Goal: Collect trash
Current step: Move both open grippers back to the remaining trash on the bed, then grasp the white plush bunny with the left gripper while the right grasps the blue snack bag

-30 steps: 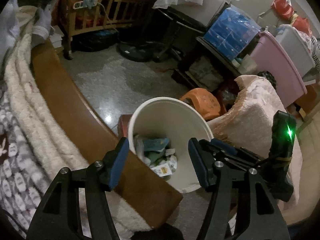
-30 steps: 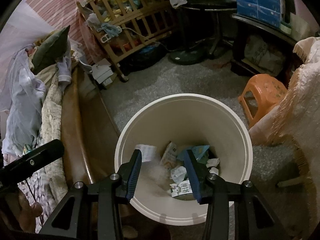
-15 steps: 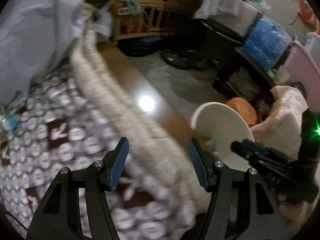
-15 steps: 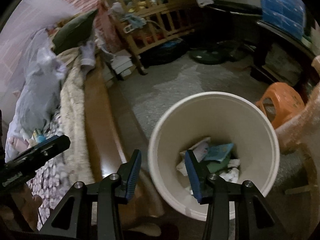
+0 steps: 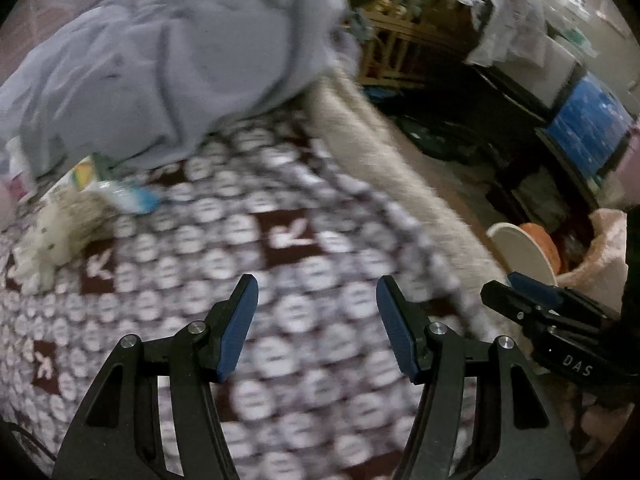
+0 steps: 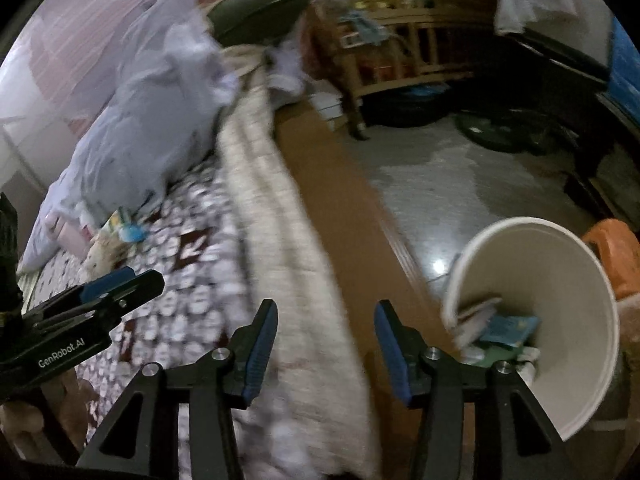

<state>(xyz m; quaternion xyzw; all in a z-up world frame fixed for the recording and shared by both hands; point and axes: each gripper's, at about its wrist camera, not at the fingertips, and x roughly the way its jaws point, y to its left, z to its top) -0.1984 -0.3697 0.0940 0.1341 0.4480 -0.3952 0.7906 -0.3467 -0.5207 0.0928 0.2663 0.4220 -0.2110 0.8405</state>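
My left gripper (image 5: 317, 284) hangs open over the brown-and-white patterned bedspread (image 5: 288, 240), nothing between its blue pads. At the left of that view lie loose trash pieces: a yellow-green carton (image 5: 86, 172), a blue wrapper (image 5: 134, 200) and a crumpled pale wad (image 5: 60, 236). My right gripper (image 6: 326, 308) is over the cream blanket edge (image 6: 280, 240) and the brown bed rail; its jaws are opening and are empty. The white bin (image 6: 568, 272) stands on the floor at its right, with wrappers (image 6: 504, 328) inside. The bin's rim (image 5: 520, 252) also shows far right in the left wrist view.
A grey-blue quilt (image 5: 160, 52) is heaped at the head of the bed, with a green pillow (image 6: 260, 12) behind it. A wooden crib (image 6: 400, 52), an orange stool (image 6: 616, 256) and dark shelving stand around the speckled floor (image 6: 440, 184).
Both grippers swung left, away from above the bin and onto the bed. The bin slid to the right edge of both views. The right jaws stand wider than before.
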